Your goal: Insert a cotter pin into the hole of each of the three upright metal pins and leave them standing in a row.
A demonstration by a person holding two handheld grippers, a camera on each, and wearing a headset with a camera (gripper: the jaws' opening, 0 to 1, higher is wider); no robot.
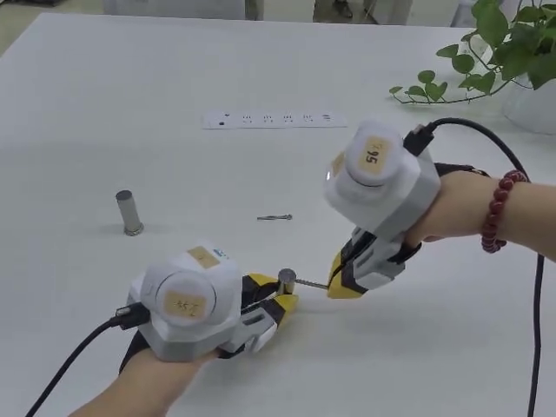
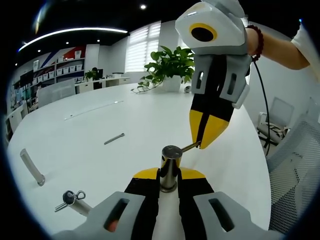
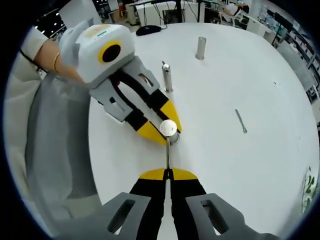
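Left gripper [image 1: 276, 294] [image 2: 169, 175] is clamped on an upright metal pin [image 1: 287, 280] [image 2: 170, 165], its yellow-tipped jaws pressed against the pin's lower body on the white table [image 1: 130, 87]. Right gripper [image 1: 340, 282] [image 3: 168, 174] has its jaws pinched together on a thin cotter pin [image 1: 311, 283] [image 3: 167, 152], held level and pointing at the left gripper [image 3: 162, 125]. The cotter pin's free end meets the side of the metal pin [image 3: 169, 127] just below its head; whether it has entered the hole cannot be told.

Behind the left gripper stands a second metal pin [image 3: 166, 77] [image 2: 70, 199] with a ring-ended pin through its top. A third metal pin [image 1: 129, 213] [image 3: 201, 47] stands bare, well apart to the left. A loose cotter pin [image 1: 274, 217] [image 2: 114, 138] lies flat between them, farther back. Beyond it lie a power strip [image 1: 268, 119] and, at the far right corner, a potted plant [image 1: 486, 43]. A bead bracelet [image 1: 497, 213] circles the right wrist.
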